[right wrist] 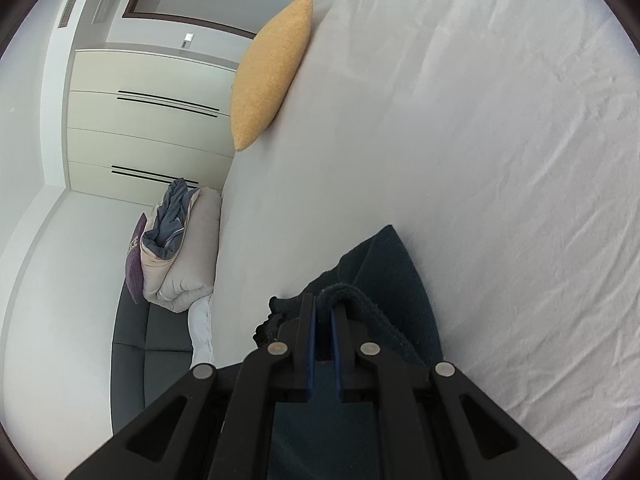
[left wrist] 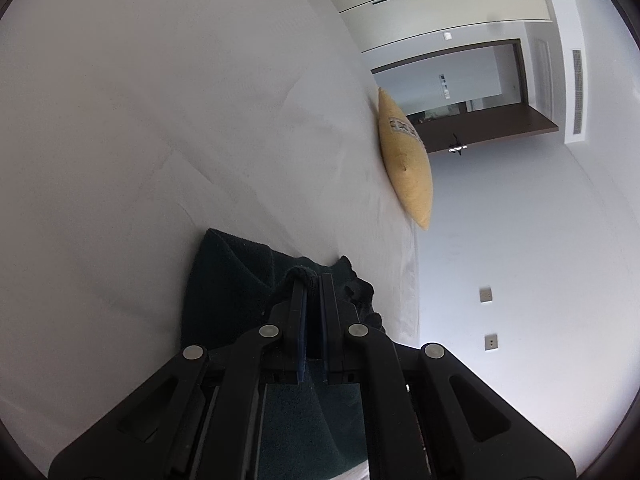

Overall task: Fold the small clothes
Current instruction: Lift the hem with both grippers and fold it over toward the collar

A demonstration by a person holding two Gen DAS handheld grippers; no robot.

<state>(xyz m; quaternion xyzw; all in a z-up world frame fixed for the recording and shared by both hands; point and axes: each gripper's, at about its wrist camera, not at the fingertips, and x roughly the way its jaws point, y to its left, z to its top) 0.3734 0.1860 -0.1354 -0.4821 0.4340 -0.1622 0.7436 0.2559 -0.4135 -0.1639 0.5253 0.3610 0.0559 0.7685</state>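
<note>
A dark green-black knitted garment (left wrist: pixel 228 280) lies on the white bed sheet (left wrist: pixel 160 120), partly folded over itself. My left gripper (left wrist: pixel 313 280) is shut on a rolled edge of this garment, which bulges out over its left fingertip. In the right wrist view the same dark garment (right wrist: pixel 396 272) lies on the sheet (right wrist: pixel 480 160). My right gripper (right wrist: pixel 324 300) is shut on another ribbed edge of it, which loops over the fingertips. Both views are tilted sideways. Most of the garment beneath the grippers is hidden.
A yellow cushion (left wrist: pixel 406 160) stands on the bed's far edge, also in the right wrist view (right wrist: pixel 268 72). Folded bedding and a purple pillow (right wrist: pixel 176 248) sit on a dark sofa (right wrist: pixel 148 336) beside the bed. Wardrobes and a doorway lie beyond.
</note>
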